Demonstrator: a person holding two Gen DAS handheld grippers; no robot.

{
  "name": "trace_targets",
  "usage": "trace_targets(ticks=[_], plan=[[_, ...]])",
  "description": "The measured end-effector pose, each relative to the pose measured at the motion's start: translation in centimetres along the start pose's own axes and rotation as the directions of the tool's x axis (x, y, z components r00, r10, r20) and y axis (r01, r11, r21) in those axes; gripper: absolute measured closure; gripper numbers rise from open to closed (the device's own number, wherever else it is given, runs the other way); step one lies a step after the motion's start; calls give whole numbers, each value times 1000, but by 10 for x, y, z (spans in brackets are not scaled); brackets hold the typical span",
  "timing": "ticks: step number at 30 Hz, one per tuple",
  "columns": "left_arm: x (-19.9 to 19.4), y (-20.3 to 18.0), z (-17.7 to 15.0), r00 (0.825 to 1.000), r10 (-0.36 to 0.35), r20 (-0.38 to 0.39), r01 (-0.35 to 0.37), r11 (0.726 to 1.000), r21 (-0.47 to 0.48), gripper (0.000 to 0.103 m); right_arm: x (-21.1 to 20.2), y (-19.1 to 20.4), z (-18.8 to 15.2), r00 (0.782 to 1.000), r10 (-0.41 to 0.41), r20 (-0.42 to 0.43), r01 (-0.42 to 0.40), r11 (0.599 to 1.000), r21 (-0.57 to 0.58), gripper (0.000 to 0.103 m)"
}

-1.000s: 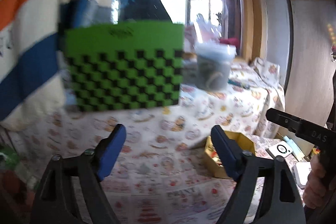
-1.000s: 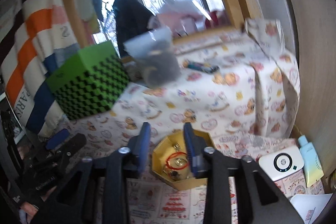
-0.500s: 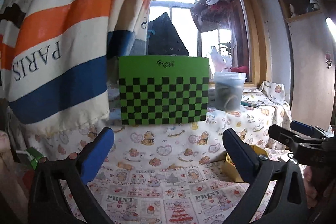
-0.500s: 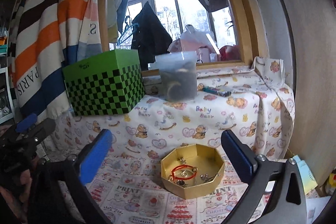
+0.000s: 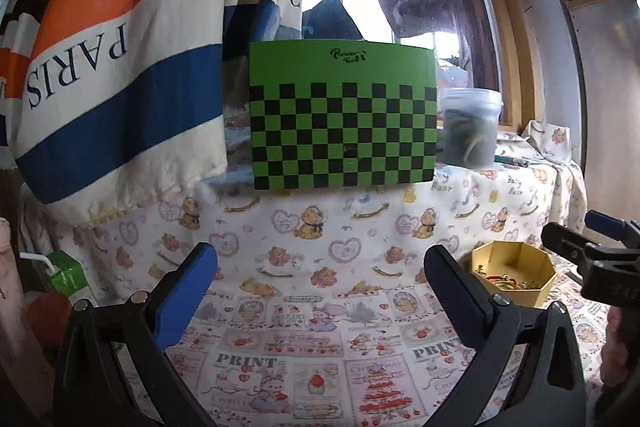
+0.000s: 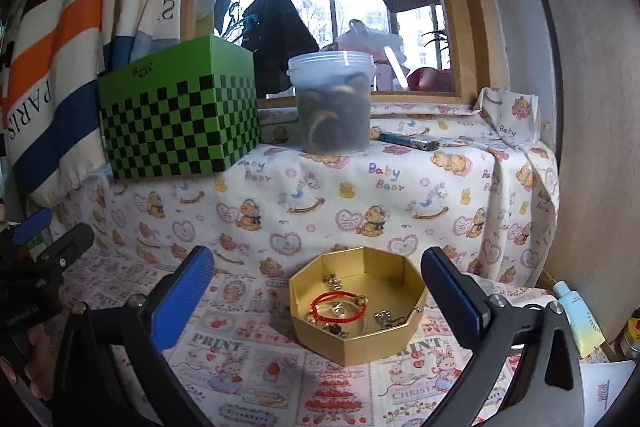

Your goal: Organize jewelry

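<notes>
On the near, lower part of the teddy-bear print cloth [image 6: 280,211] sits a small gold octagonal cardboard tray [image 6: 400,331], and that's where the jewelry is: a red cord bracelet [image 6: 338,307] lying loose across the floor of it, plus a few little metal charms and chains I can't really make out.

Right gripper [image 6: 316,291] has its blue-padded jaws spread about as wide as they go, nothing in them. The tray sits right between the two fingers and a bit beyond the tips, pretty much dead centre. The bracelet's long side runs left to right, so roughly across the line the jaws would shut along.

Left gripper [image 5: 320,287] is just as wide open and empty. From its side the gold tray is off to the right, past the right finger, not lined up at all. So I'd say the right hand is clearly the nearer, better-placed one for a pick.

Farther back, up on the raised step, there's a green and black checkered box [image 6: 180,119] on the left and a lidded translucent plastic tub [image 6: 334,103] beside it. My guess is the box is where the pieces end up, but nothing here confirms it.
</notes>
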State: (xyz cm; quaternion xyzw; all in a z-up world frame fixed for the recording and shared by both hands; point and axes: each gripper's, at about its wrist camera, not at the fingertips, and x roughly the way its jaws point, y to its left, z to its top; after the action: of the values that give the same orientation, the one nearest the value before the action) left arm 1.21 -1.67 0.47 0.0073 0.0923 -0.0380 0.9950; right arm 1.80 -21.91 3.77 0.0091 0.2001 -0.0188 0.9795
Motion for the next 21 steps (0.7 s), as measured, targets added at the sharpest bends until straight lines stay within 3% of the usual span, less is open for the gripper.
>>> trace_targets(ticks=[5, 11, 16, 21], plan=[[4, 6, -1, 1000, -4, -24, 3, 999, -52, 1, 4, 2, -3, 1000, -20, -8, 20, 1000, -16, 0], [21, 0, -4, 994, 9, -112, -12, 1000, -22, 1, 8, 10, -4, 1000, -16, -24, 15, 998, -57, 0], [18, -2, -5, 995, -4, -100, 3, 1000, -11, 0, 7, 8, -4, 999, -29, -19, 28, 998, -50, 0], [17, 0, -4, 995, 28, -96, -31, 999, -22, 0, 5, 6, -4, 999, -43, -16, 42, 998, -41, 0]])
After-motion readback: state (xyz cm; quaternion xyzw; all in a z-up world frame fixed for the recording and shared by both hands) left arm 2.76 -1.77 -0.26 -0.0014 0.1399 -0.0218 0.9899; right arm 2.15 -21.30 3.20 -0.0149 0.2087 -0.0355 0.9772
